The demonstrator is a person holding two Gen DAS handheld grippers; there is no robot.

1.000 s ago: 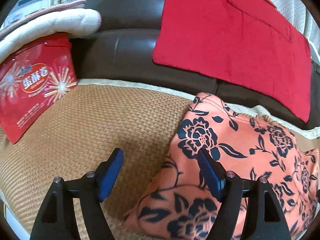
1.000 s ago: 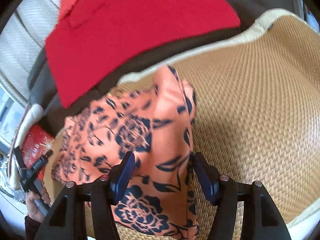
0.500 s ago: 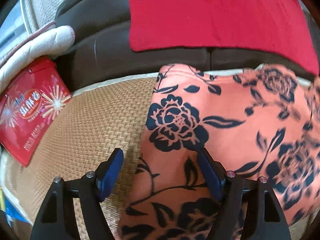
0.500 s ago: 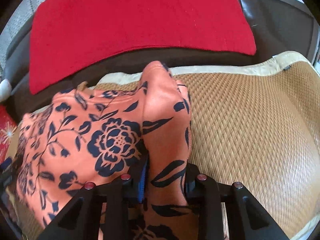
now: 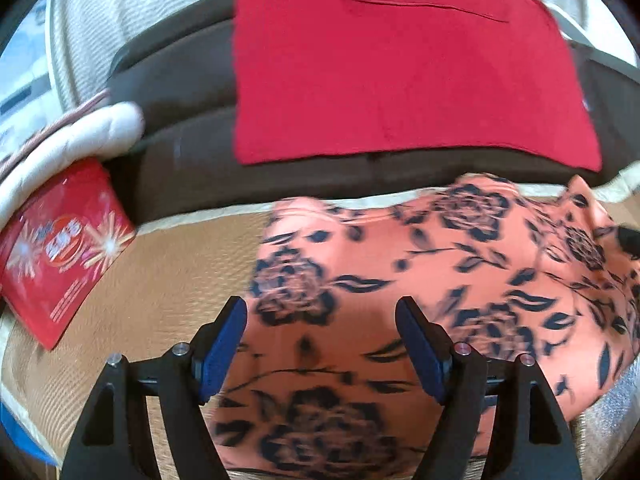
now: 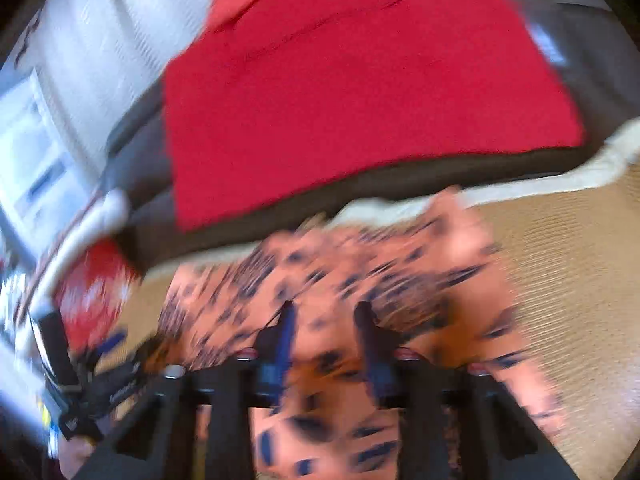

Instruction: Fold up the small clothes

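An orange garment with dark blue flowers (image 5: 440, 264) lies spread on a woven mat (image 5: 172, 272) on a dark sofa. My left gripper (image 5: 320, 308) hovers open over its left part, the cloth under the gap and neither blue pad pressing it. In the blurred right wrist view, my right gripper (image 6: 325, 312) has its jaws closing on a raised fold of the same garment (image 6: 400, 264), with cloth bunched between the pads. The other gripper and a hand show at that view's lower left.
A red cloth (image 5: 400, 72) is draped over the sofa back behind the garment. A red printed bag (image 5: 60, 252) and a white cushion (image 5: 80, 136) sit at the left. Bare woven mat (image 6: 568, 260) stretches to the right of the garment.
The right jaws went from wide apart to pinching a fold of the floral garment and rose with it. The left gripper shifted from the mat over the garment, still open.
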